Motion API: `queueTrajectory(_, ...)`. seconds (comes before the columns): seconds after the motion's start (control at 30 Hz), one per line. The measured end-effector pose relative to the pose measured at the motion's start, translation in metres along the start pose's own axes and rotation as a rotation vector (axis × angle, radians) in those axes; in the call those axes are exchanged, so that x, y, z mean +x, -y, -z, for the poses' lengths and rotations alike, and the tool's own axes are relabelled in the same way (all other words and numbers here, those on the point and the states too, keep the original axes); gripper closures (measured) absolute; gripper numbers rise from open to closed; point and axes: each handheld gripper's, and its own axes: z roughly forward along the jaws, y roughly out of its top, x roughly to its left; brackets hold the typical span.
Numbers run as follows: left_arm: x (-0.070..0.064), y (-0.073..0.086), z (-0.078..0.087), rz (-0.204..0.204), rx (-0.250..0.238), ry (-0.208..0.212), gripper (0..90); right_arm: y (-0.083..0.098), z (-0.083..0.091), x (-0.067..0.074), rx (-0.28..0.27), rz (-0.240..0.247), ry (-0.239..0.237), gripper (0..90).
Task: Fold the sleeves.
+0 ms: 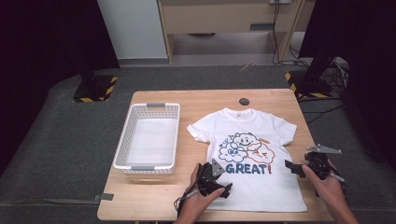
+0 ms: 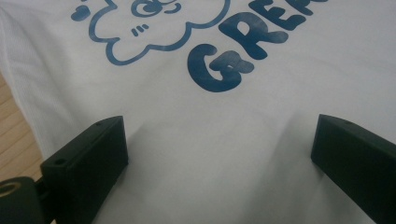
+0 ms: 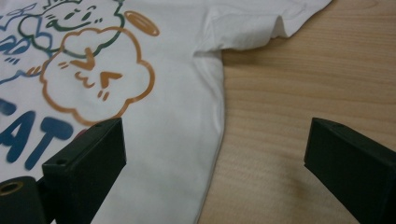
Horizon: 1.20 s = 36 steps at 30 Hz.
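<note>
**Inspector:** While your two hands sit at the near edge of the table (image 1: 154, 193), the T-shirt (image 1: 254, 186) lies flat and face up on the wood, collar toward the far side, hem toward you. Its printed clouds and the word GREAT are uncovered.

**Assistant:** And your left gripper (image 1: 227, 188)?

**Inspector:** It rests low on the shirt's lower left part, just below the blue lettering. In the left gripper view (image 2: 219, 144) your jaws stand wide apart, with plain white cloth lying flat between them. Nothing is pinched; the pads are clear of the fabric on both sides.

**Assistant:** Your right gripper (image 1: 292, 166)?

**Inspector:** It is at the shirt's right side seam, below the sleeve. The right gripper view (image 3: 215, 149) shows your jaws apart as well. One jaw is over the cloth beside the orange cloud; the other is over bare wood. The shirt's edge runs between them, not clamped.

**Assistant:** Anything else on the table?

**Inspector:** A white basket (image 1: 122, 140) stands to the left of the shirt, near it but not touching, with its long side toward the sleeve. A small dark round disc (image 1: 244, 101) sits in the tabletop just beyond the collar.
</note>
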Motion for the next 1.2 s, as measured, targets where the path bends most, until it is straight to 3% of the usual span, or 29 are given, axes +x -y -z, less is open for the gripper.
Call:
queueTrajectory(0.3, -0.005, 0.002, 0.002, 0.013, 0.000, -0.017, 3.2, -0.026, -0.019, -0.019, -0.007, -0.035, 0.027, 7.0)
queueTrajectory(0.57, -0.009, 0.004, 0.003, 0.028, 0.000, -0.030, 3.2, -0.046, -0.034, -0.029, -0.006, -0.032, 0.050, 10.8)
queueTrajectory(0.87, -0.010, 0.005, 0.004, 0.029, 0.000, -0.038, 3.3, -0.063, -0.050, -0.049, -0.003, -0.056, 0.091, 24.6)
queueTrajectory(1.2, -0.012, 0.006, 0.007, 0.022, -0.013, -0.030, 4.6, -0.083, -0.063, -0.056, -0.019, -0.059, 0.107, 39.7)
